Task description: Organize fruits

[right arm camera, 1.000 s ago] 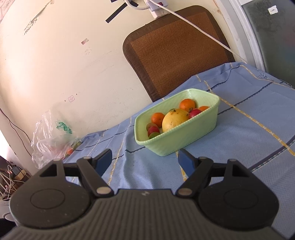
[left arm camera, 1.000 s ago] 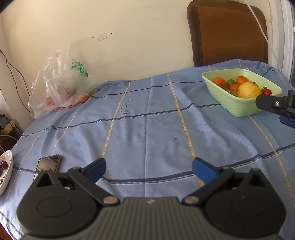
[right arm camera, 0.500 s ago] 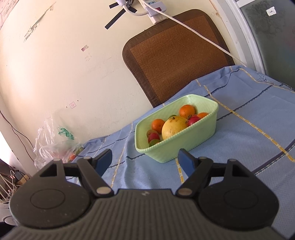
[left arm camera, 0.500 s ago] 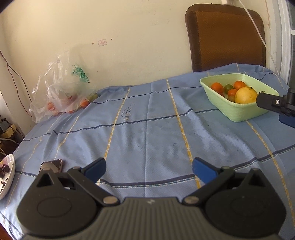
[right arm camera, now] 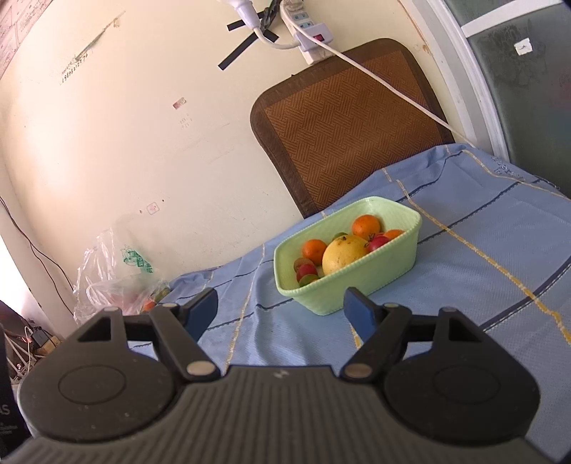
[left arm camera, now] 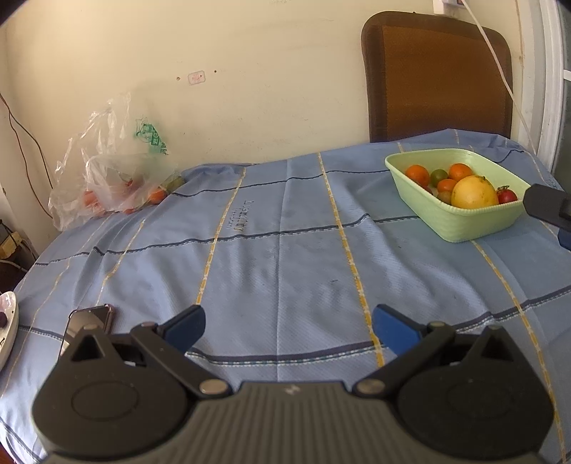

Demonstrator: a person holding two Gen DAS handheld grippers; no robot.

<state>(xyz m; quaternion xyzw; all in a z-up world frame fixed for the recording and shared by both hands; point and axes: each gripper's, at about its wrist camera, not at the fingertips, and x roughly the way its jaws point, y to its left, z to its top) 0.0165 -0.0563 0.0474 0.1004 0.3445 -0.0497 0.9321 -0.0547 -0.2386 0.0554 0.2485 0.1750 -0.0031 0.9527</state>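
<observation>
Both cams drifted back from the basket vs 1 s ago: in rt wrist view the green basket (right arm camera: 360, 285) now sits higher and further off, and more wall shows, incl. a power strip (right arm camera: 307, 34) and taped cord. Lt view similar pull-back; phone (left arm camera: 87, 321) now partly hidden behind lt gripper body.

Lt gripper (left arm camera: 287, 326): jaws wide, nothing between them, over bare blue striped cloth on the worktop (left arm camera: 285, 250). Rt gripper (right arm camera: 282, 310): jaws wide, empty, pointed at the basket's near corner, not touching it. Tip of rt gripper also seen at rt edge of lt view, just beside the basket.

Basket on worktop's far rt part, near the brown woven chair back (left arm camera: 439, 78). Contents: lg yellow citrus (right arm camera: 344, 253) in the middle, approx. 3–4 small oranges (right arm camera: 365, 226), a green fruit (left arm camera: 438, 175), small red fruits (right arm camera: 306, 271) w/ stems. Exact count unclear, some hidden under citrus.

Clear plastic bag (left arm camera: 114, 175) w/ green print at far lt by wall, well apart from basket; holds more orange/red fruit, a few at its mouth on the cloth. White plate (left arm camera: 9, 321) edge at lt margin, dark item on it, type cannot tell.
</observation>
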